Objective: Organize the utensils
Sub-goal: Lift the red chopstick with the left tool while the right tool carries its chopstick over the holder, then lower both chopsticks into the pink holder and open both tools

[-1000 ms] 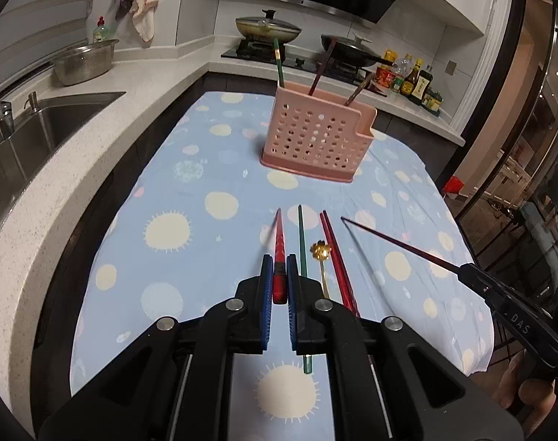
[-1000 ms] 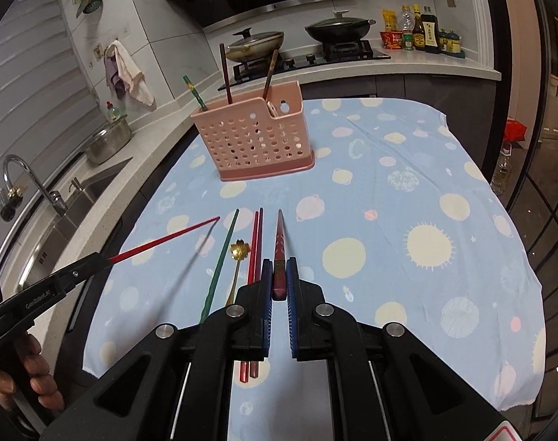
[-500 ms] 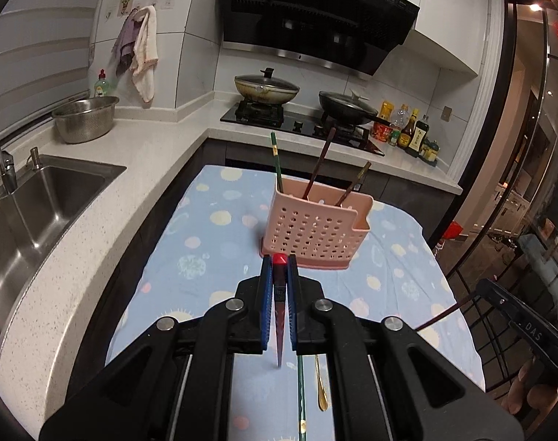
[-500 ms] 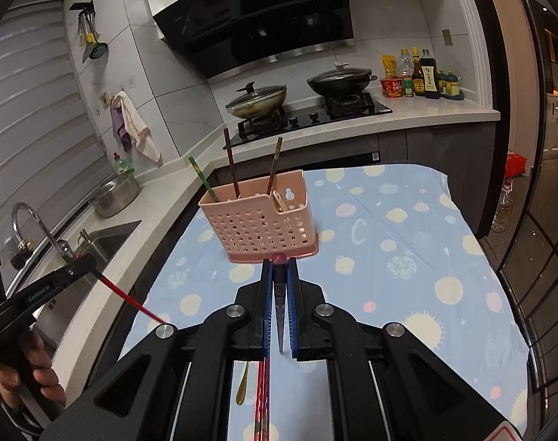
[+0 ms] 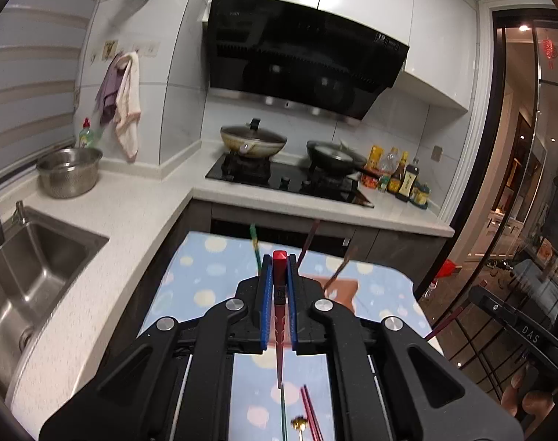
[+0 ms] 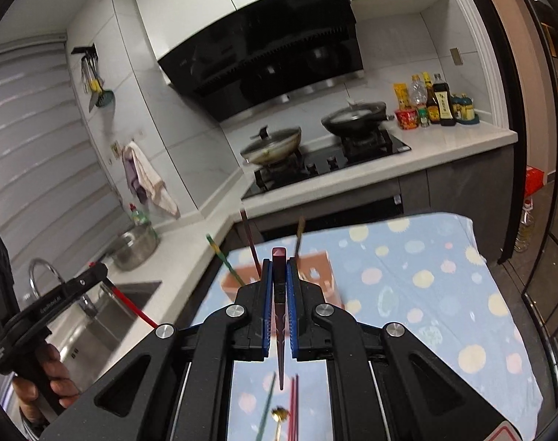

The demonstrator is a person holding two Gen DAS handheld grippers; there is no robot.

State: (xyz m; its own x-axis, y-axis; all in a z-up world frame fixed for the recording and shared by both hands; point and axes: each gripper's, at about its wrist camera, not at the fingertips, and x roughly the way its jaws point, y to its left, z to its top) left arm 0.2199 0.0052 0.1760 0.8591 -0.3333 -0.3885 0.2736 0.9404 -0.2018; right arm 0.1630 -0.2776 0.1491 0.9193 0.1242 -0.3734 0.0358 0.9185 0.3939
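Left-wrist view: the left tongs (image 5: pixel 277 275) are clenched on a red chopstick (image 5: pixel 279 334), pads pressed to its sides; its square red end pokes out past the fingertips and its thin tip hangs down behind them, clear of the cloth. Right-wrist view: the right tongs (image 6: pixel 279 275) are likewise clamped on a dark maroon chopstick (image 6: pixel 279 330), blunt end forward, point hanging below.

Both pairs are lifted above the worktop (image 5: pixel 212 279), which is covered in a blue spotted cloth. The pink holder (image 6: pixel 315 275) stands toward the worktop's far edge, with a green chopstick (image 6: pixel 223 259) and two brown ones sticking out of it. In the left view the holder is mostly hidden behind the tongs; only a blurred pink corner shows.

On the cloth near the worktop's near edge lie a green chopstick (image 5: pixel 283 415), a red pair (image 5: pixel 310 415) and a gold-headed spoon (image 5: pixel 299 423), all cut off by the frame's bottom edge.

Only the right view shows the person's left hand (image 6: pixel 47 382) gripping the other handle, over the sink (image 6: pixel 106 316). Only the left view shows the right tool's body at the far right, with its chopstick's tip poking out. Motion blur softens the holder in both views.
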